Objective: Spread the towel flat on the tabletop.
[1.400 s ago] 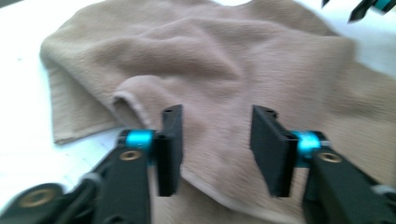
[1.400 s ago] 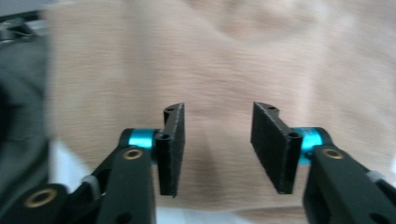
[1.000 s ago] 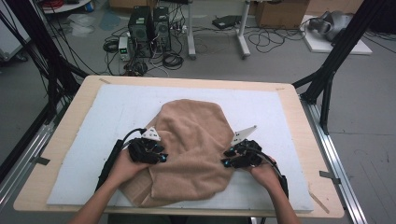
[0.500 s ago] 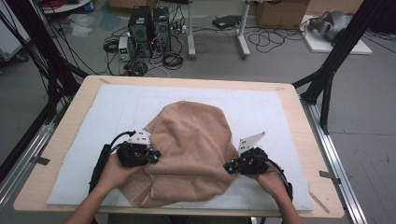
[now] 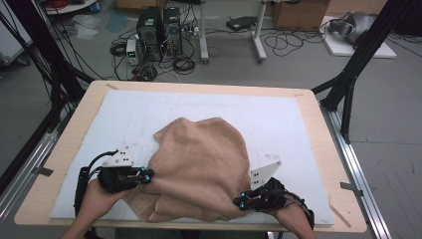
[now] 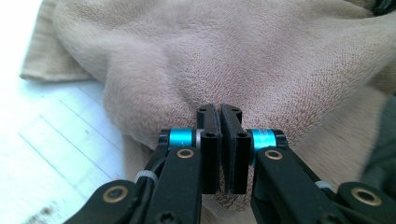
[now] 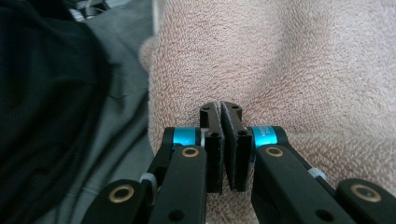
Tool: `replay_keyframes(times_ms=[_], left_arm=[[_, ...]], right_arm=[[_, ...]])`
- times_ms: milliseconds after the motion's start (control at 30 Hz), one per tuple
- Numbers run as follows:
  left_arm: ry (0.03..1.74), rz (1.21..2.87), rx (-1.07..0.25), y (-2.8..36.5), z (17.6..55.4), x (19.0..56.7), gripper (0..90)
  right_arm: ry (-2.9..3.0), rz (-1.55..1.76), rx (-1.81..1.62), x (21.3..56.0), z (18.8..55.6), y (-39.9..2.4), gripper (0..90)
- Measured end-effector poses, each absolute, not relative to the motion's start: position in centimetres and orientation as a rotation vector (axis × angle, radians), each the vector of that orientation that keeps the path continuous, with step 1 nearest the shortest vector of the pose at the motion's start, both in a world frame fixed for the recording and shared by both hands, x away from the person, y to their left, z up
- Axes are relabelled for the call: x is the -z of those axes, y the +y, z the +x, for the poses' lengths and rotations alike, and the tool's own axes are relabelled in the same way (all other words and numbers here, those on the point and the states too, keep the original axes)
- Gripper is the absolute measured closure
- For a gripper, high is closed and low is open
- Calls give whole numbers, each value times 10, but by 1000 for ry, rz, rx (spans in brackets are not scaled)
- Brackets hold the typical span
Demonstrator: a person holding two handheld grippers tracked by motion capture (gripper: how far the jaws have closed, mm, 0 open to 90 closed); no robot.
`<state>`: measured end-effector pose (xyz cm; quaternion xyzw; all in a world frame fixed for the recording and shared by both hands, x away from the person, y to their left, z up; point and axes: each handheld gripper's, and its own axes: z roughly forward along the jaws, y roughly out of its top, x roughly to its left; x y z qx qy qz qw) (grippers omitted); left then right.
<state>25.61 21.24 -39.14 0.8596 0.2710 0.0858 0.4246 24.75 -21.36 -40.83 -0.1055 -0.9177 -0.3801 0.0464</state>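
A tan terry towel (image 5: 199,164) lies bunched on the white mat (image 5: 278,119), its near folds reaching the mat's front edge. My left gripper (image 5: 148,175) is shut on the towel's left side. In the left gripper view its jaws (image 6: 219,109) meet on a puckered pinch of towel (image 6: 261,60). My right gripper (image 5: 240,203) is shut on the towel's near right edge. The right gripper view has its jaws (image 7: 219,106) closed on the towel (image 7: 289,60) close to its border.
The mat covers a wooden table (image 5: 64,149) with bare mat to the left, right and far side of the towel. In the right gripper view, grey floor (image 7: 126,93) and dark clothing (image 7: 46,116) lie beyond the towel's border. Black frame legs (image 5: 348,84) stand at the table's corners.
Both hands have drawn back toward the near edge of the table, the left one also outward to the left. The towel has slid nearer with them.
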Motion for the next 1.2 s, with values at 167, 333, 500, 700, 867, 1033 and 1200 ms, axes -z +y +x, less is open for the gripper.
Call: replay_keyframes(times_ms=[167, 333, 500, 700, 867, 1033, 1200], left_arm=[[679, 2104, -199, 215, 259, 384, 780], [729, 2011, -244, 213, 289, 370, 657], [814, 1989, -305, 203, 332, 376, 657], [983, 2002, -334, 196, 380, 408, 700], [1095, 2014, -295, 192, 399, 432, 719], [1135, 2034, -308, 188, 403, 441, 691], [1155, 2044, -384, 185, 403, 441, 795]], right_arm=[[-2768, -384, 1267, 395, 257, -222, 720], [-2840, -475, 1363, 371, 292, -231, 643], [-2929, -588, 1366, 365, 343, -224, 604], [-2938, -741, 1307, 392, 395, -218, 611], [-2939, -885, 1249, 413, 417, -219, 576], [-2975, -950, 1165, 428, 425, -216, 556], [-2964, -968, 1154, 437, 429, -213, 701]])
